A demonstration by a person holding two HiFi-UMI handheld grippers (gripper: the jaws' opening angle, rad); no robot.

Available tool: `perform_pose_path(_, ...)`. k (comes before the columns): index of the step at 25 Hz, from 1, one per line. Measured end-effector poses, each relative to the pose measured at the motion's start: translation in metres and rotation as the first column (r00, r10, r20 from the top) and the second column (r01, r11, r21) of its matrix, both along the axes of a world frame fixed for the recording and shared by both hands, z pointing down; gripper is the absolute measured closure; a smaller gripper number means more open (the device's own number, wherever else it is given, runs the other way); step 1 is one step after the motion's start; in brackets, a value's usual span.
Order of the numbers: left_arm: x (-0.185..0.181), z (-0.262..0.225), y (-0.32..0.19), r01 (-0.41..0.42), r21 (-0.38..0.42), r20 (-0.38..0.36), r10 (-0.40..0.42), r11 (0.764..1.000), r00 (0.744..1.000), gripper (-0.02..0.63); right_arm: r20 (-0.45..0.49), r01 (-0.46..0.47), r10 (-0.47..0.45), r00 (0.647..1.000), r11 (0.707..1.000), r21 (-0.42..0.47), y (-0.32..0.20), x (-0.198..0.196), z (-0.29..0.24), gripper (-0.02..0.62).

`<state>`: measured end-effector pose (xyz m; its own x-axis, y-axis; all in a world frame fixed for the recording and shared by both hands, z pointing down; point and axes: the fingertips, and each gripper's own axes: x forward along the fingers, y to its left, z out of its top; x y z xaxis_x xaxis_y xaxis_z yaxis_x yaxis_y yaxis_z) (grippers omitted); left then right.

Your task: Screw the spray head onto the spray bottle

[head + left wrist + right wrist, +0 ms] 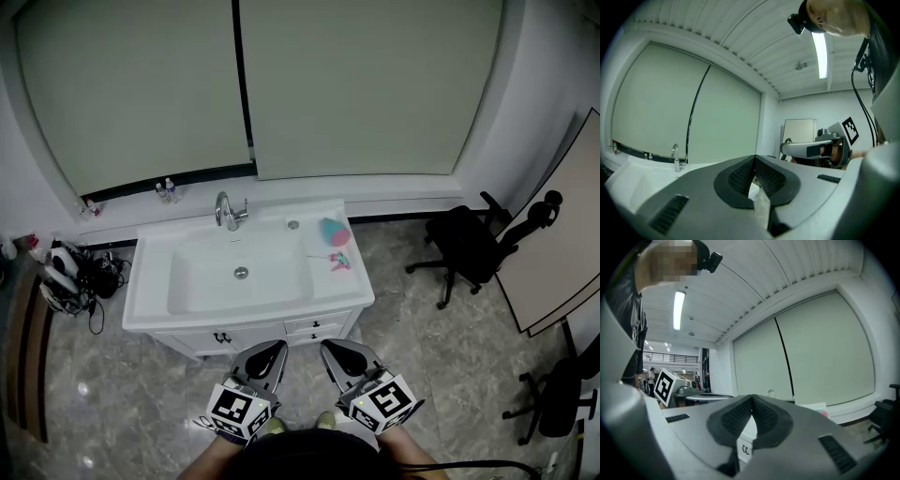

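In the head view a teal and pink spray bottle (333, 231) lies on the right side of the white vanity top (352, 291). Just in front of it lies the small spray head (340, 262) with its thin tube. My left gripper (273, 351) and right gripper (336, 351) hang side by side before the vanity's front, well short of both parts, pointing towards it. Both are shut with nothing between the jaws. The left gripper view shows its closed jaws (753, 160) and the right gripper (820, 147) beside it. The right gripper view shows its closed jaws (751, 399) and a bit of the bottle (821, 412).
A sink basin (239, 277) with a chrome faucet (226, 212) fills the vanity's middle. Small bottles (165, 190) stand on the window ledge. Black office chairs (466, 246) stand on the right, a leaning board (562, 244) beyond them, and a pile of clutter (70, 272) on the left floor.
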<state>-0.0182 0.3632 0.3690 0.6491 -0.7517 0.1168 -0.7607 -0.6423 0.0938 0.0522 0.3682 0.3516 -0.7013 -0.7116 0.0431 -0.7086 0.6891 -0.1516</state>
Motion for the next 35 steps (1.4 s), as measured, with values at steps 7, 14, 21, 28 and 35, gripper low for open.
perform_pose_path(7, 0.011, 0.008, -0.002, -0.014, -0.021, 0.012, 0.014, 1.0, 1.0, 0.601, 0.014, 0.003, -0.003, 1.0, 1.0, 0.001, -0.001, 0.008, 0.005, 0.595)
perform_pose_path(14, 0.037, 0.017, -0.007, -0.052, -0.051, 0.021, 0.053, 0.997, 0.998, 0.601, 0.031, -0.006, 0.006, 0.999, 1.0, -0.003, -0.006, 0.032, 0.009, 0.595)
perform_pose_path(21, 0.073, 0.024, -0.032, -0.043, -0.107, -0.019, 0.041, 0.993, 0.999, 0.601, 0.042, -0.038, 0.04, 0.998, 0.999, -0.028, -0.018, 0.087, 0.022, 0.595)
perform_pose_path(28, 0.082, 0.033, -0.079, 0.025, -0.152, -0.022, -0.029, 0.988, 0.999, 0.601, 0.051, -0.079, 0.084, 0.995, 0.992, -0.097, -0.055, 0.132, 0.051, 0.594)
perform_pose_path(35, 0.079, 0.062, -0.152, 0.002, -0.219, -0.05, -0.014, 0.976, 0.999, 0.601, -0.019, -0.116, 0.115, 0.993, 0.978, -0.17, -0.131, 0.136, 0.095, 0.579)
